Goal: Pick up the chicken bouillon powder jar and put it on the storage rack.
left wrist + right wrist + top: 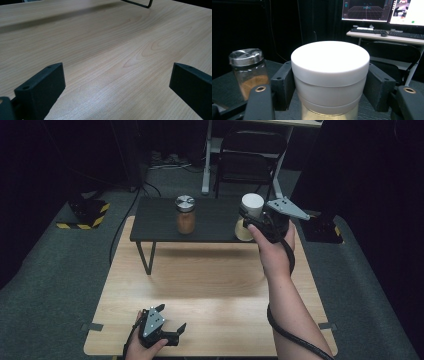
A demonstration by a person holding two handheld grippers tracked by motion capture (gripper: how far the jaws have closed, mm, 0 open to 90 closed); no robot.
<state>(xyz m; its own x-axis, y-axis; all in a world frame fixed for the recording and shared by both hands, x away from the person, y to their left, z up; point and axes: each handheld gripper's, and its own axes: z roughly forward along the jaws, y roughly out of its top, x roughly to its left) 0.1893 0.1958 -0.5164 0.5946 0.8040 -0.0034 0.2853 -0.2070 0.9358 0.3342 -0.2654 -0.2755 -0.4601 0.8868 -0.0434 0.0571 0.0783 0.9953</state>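
Note:
A jar with a thick white lid [252, 203] [330, 62] stands at the right end of a low black shelf [160, 222]. My right gripper [251, 217] [330, 75] is shut on it, one black jaw pressed against each side of the lid. To its left on the same shelf stands a glass jar of brown powder with a metal lid [185, 215] [249, 72], untouched. My left gripper [172, 330] [117, 72] rests low over the wooden table [210, 290] near its front edge, open, with only bare wood between its jaws.
The black shelf stands on thin metal legs [146, 257] at the table's far end. Behind it are a folding chair [250, 155] and a desk with monitors [367, 10] and a keyboard [372, 30]. A stand with hazard tape [85, 212] sits on the floor, left.

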